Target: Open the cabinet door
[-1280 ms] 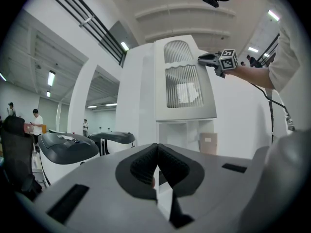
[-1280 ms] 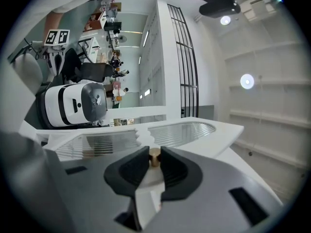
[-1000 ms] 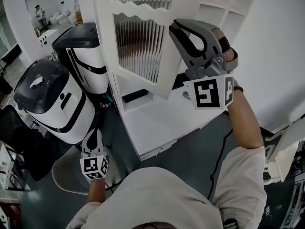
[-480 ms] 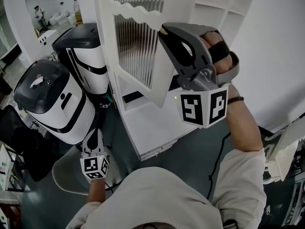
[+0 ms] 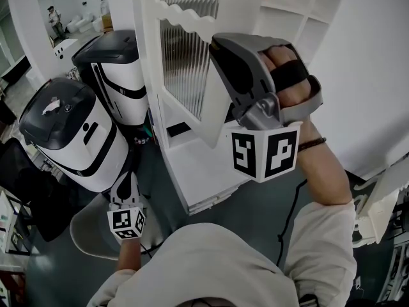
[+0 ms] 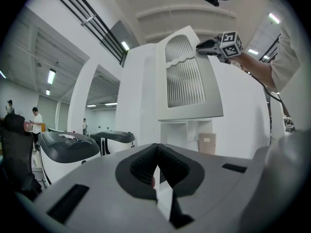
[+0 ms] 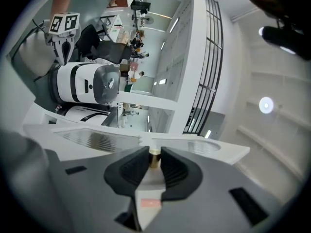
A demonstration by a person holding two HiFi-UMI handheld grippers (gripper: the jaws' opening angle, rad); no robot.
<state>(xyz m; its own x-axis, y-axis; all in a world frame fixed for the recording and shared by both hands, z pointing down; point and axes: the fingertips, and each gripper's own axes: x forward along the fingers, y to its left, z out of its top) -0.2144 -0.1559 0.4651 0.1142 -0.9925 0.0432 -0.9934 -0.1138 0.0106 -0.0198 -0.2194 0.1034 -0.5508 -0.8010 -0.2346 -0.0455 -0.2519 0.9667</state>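
Observation:
The white cabinet door (image 5: 189, 62) with ribbed glass stands swung out from the cabinet, hinged at its left. My right gripper (image 5: 215, 43) is at the door's free edge, a hand behind it. In the right gripper view the dark pads (image 7: 171, 168) are shut on the door's small brass knob (image 7: 154, 158), with the door panel (image 7: 97, 139) just beyond. The knob is hidden in the head view. From the left gripper view the door (image 6: 188, 81) shows up high with the right gripper (image 6: 208, 44) at its edge. My left gripper (image 5: 125, 179) hangs low, shut and empty (image 6: 156, 149).
Two black-and-white rounded machines (image 5: 70, 130) (image 5: 118, 66) stand left of the cabinet. The cabinet's low white shelf (image 5: 204, 171) juts out under the door. Open shelves (image 5: 307, 11) sit at the upper right. A pale round seat (image 5: 86, 235) lies by my left hand.
The right gripper has moved left and toward me and rolled, and the door has swung further open with it. The left gripper has stayed put.

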